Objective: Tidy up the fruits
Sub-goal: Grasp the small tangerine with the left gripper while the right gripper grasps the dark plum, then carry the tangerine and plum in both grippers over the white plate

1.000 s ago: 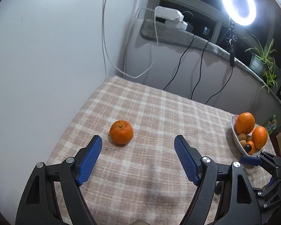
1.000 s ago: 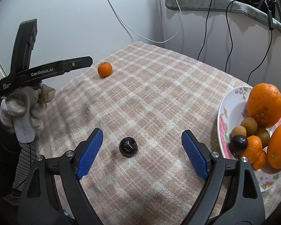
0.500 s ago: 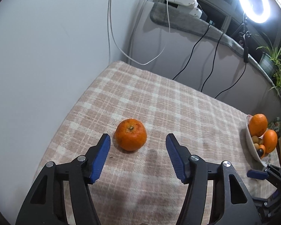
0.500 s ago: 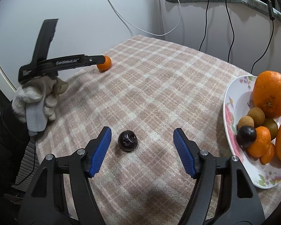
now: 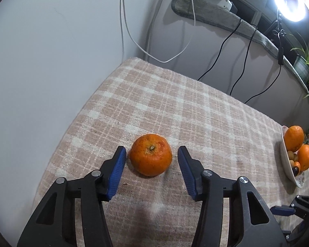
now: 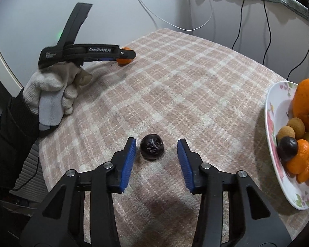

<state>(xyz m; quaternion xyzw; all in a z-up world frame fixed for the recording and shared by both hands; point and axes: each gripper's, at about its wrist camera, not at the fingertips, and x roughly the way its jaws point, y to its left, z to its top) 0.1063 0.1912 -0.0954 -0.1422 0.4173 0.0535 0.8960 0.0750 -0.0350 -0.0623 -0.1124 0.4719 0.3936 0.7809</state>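
A small orange mandarin (image 5: 151,157) lies on the checked tablecloth (image 5: 175,107) near its left edge. My left gripper (image 5: 151,154) is open, its blue pads on either side of the mandarin with small gaps. In the right wrist view the mandarin (image 6: 124,60) shows partly behind the left gripper's finger. A dark wrinkled round fruit (image 6: 152,147) lies on the cloth. My right gripper (image 6: 156,146) is open around it, the left pad close to it, not touching. A flowered white plate (image 6: 278,144) at the right holds oranges and several small fruits.
A wall stands close to the table's left side. Cables hang behind the table's far edge, below a grey ledge (image 5: 216,14). A ring light (image 5: 291,0) and a potted plant (image 5: 307,65) are at the far right. The plate also shows in the left wrist view (image 5: 288,164).
Both grippers moved forward and narrowed. The mandarin now sits between the left pads and the dark fruit between the right pads.
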